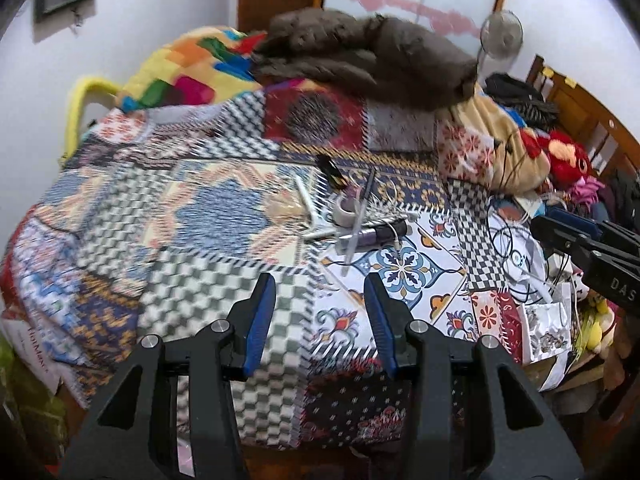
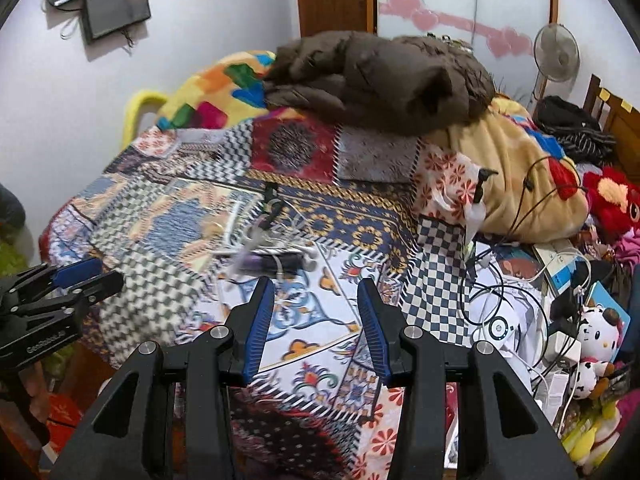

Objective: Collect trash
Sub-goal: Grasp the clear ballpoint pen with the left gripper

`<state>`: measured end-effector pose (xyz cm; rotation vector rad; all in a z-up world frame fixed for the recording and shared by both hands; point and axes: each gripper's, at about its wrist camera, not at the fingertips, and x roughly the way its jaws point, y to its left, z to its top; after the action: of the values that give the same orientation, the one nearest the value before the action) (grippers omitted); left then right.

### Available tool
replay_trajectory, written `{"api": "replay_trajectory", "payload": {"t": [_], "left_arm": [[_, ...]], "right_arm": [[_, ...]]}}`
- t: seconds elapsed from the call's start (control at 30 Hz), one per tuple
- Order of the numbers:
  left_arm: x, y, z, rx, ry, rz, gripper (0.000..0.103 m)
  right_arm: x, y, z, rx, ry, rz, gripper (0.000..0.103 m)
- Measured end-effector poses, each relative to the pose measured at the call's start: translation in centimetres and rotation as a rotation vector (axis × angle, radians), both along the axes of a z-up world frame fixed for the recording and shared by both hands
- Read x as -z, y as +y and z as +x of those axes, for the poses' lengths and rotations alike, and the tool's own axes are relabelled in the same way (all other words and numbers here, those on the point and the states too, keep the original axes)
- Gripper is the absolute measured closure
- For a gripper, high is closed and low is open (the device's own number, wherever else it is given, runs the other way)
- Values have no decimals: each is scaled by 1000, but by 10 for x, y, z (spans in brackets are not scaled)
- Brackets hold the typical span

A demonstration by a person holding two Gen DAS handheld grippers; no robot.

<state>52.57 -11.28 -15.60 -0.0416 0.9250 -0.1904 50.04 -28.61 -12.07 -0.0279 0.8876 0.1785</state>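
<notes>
A cluster of small litter lies mid-bed on the patchwork quilt (image 1: 224,208): a tape roll (image 1: 345,209), a dark cylinder (image 1: 376,234), a white stick (image 1: 306,200), a crumpled clear wrapper (image 1: 282,206) and thin white cords. The same cluster shows in the right wrist view (image 2: 276,256), blurred. My left gripper (image 1: 320,284) is open and empty, above the quilt short of the cluster. My right gripper (image 2: 316,288) is open and empty, just short of the dark cylinder (image 2: 280,262). Each gripper shows in the other's view, the right one (image 1: 560,236) and the left one (image 2: 86,276).
A brown jacket (image 2: 380,76) lies on pillows at the back. Cables, papers and chargers (image 2: 516,308) pile up at the right with plush toys (image 2: 596,340). A fan (image 2: 556,56) stands by the wall. A yellow chair (image 1: 80,108) stands at the left.
</notes>
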Motion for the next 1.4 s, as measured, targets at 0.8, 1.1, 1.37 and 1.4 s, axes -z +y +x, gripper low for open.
{"api": "replay_trajectory", "payload": {"t": [0.8,1.1,1.37,1.4], "left_arm": [[94,-47,125,172,114,-106,87],[79,-43,121,187,118,-158,96],[50,-8,86,110,34,-141,96],[50,-3,82,96,31,-126,96]], "right_arm": [[62,-5,67,-39,124,37,63],[58,9,76,-112,133,77,63],[72,41,115,-223,219,103,56],[75,45,122,-227,229,100,56]]}}
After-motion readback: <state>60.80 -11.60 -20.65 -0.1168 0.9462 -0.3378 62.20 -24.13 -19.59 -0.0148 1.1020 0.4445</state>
